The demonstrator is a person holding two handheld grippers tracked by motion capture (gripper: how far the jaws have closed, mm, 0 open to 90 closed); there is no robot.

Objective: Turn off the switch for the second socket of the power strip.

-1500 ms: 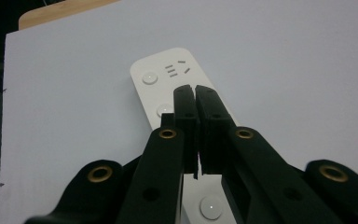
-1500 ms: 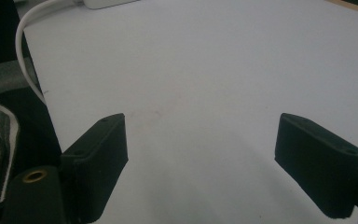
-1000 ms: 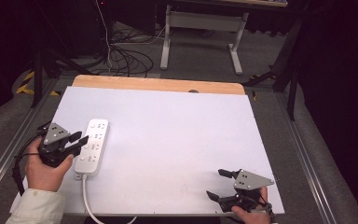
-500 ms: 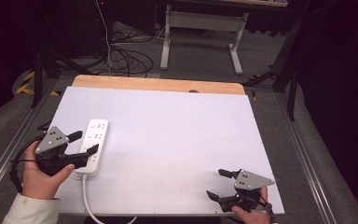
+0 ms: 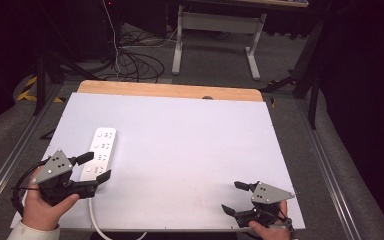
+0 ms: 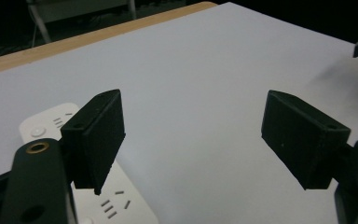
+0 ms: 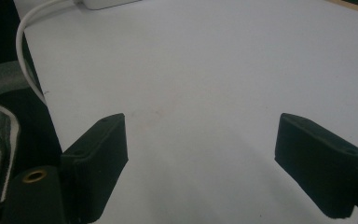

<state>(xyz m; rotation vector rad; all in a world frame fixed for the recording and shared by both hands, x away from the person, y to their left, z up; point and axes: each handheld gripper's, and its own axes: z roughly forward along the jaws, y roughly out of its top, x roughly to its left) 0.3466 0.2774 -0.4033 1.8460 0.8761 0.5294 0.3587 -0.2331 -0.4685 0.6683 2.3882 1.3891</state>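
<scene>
White power strip (image 5: 99,153) lies flat on the white table (image 5: 190,145), left side, w/ its cord (image 5: 100,225) running off the near edge. Left gripper (image 5: 94,167) sits just beside the strip's near end, jaws wide, nothing between. Right gripper (image 5: 234,197) at near-right corner, well apart from strip, jaws wide, empty.

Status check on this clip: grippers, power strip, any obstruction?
Left gripper open, at the white power strip's near end, not gripping. Right gripper open over bare table. Nothing in the way.

Power strip (image 5: 99,154) lies on the table's (image 5: 190,145) left side (cord (image 5: 100,225) trailing nearward).
</scene>
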